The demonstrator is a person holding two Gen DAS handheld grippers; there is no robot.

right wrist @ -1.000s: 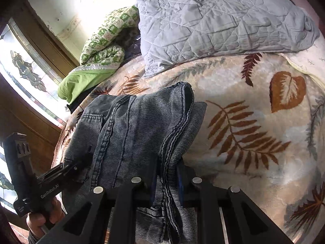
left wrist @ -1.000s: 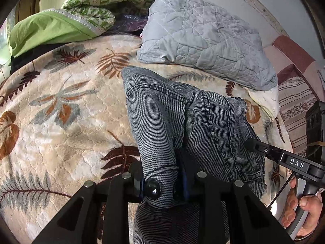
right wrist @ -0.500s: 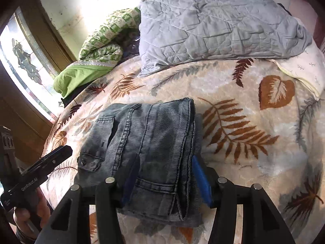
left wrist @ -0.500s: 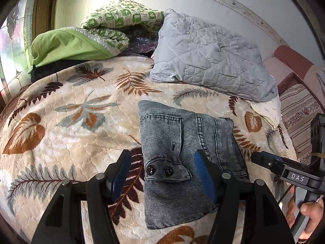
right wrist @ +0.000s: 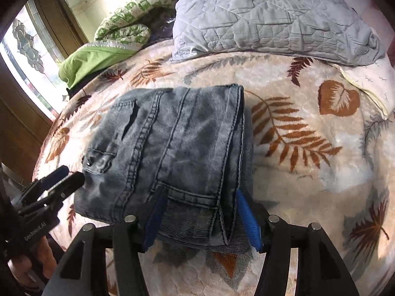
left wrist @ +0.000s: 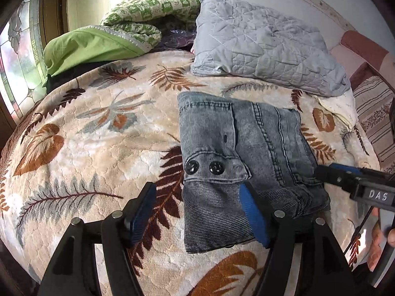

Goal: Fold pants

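The grey denim pants point(left wrist: 246, 135) lie folded into a compact rectangle on the leaf-patterned blanket point(left wrist: 86, 148), flap pocket with two black buttons facing me. My left gripper point(left wrist: 197, 187) hovers over their near left corner, its jaws opening; one blue pad stands off the cloth, the other lies above it, neither pressing. In the right wrist view the pants point(right wrist: 185, 135) show their seam side, and my right gripper point(right wrist: 200, 192) straddles their near right edge, open, holding nothing. Each gripper shows in the other's view: the right gripper point(left wrist: 345, 180) and the left gripper point(right wrist: 56, 180).
A grey quilted pillow point(left wrist: 259, 46) lies just behind the pants. Green bedding point(left wrist: 98, 46) is piled at the back left beside a window point(left wrist: 19, 61). A striped cushion point(left wrist: 375, 113) sits off the bed's right side. A hand point(right wrist: 29, 259) holds the left gripper's handle.
Both grippers were shut on the lifted pants a second ago. They have let go and drawn back, and the pants now lie flat and folded on the blanket.
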